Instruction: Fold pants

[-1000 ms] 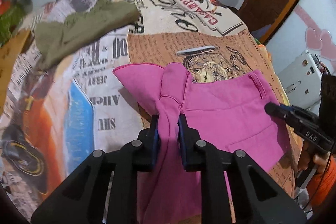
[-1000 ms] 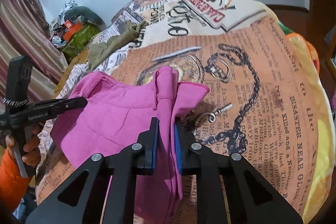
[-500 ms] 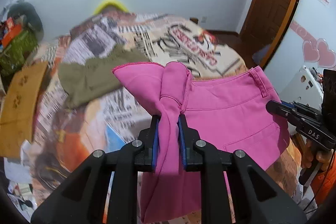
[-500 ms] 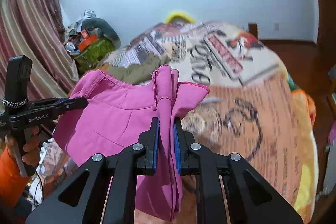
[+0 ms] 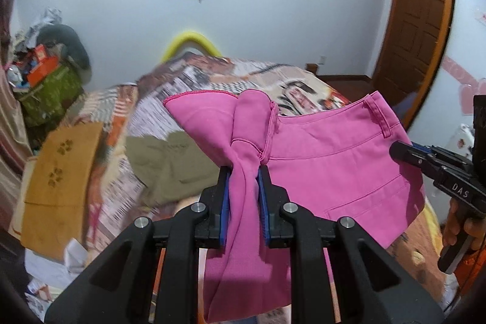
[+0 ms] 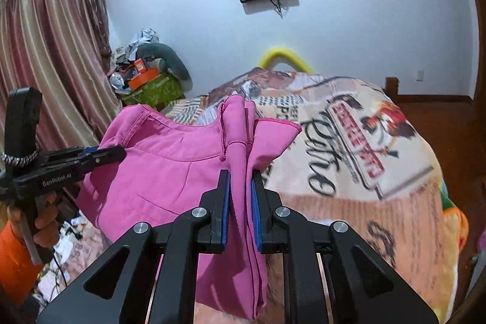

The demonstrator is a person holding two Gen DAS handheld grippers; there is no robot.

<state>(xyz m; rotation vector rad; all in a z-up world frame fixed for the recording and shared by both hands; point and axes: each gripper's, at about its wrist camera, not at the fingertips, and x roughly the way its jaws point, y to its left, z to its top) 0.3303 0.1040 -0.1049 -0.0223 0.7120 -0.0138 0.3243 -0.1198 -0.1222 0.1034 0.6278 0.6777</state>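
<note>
Pink pants (image 5: 328,160) hang in the air above the bed, held between both grippers. My left gripper (image 5: 244,172) is shut on a bunched fold of the pink cloth. My right gripper (image 6: 240,176) is shut on another bunched fold of the same pants (image 6: 158,169). The waistband with a belt loop (image 5: 379,117) shows in the left wrist view. Each gripper appears in the other's view: the right one (image 5: 404,152) at the right, the left one (image 6: 112,152) at the left. The lower part of the pants is hidden below the fingers.
The bed has a newspaper-print cover (image 6: 349,160). Olive green pants (image 5: 170,169) lie on it. A brown cardboard sheet (image 5: 57,184) and a cluttered green box (image 6: 152,87) stand at the left. A wooden door (image 5: 416,20) is at the right, curtains (image 6: 39,56) at the left.
Both grippers have lifted the pink pants up off the bed. The views have tilted up from the bedcover to the wall and screen. Both grips have stayed shut.
</note>
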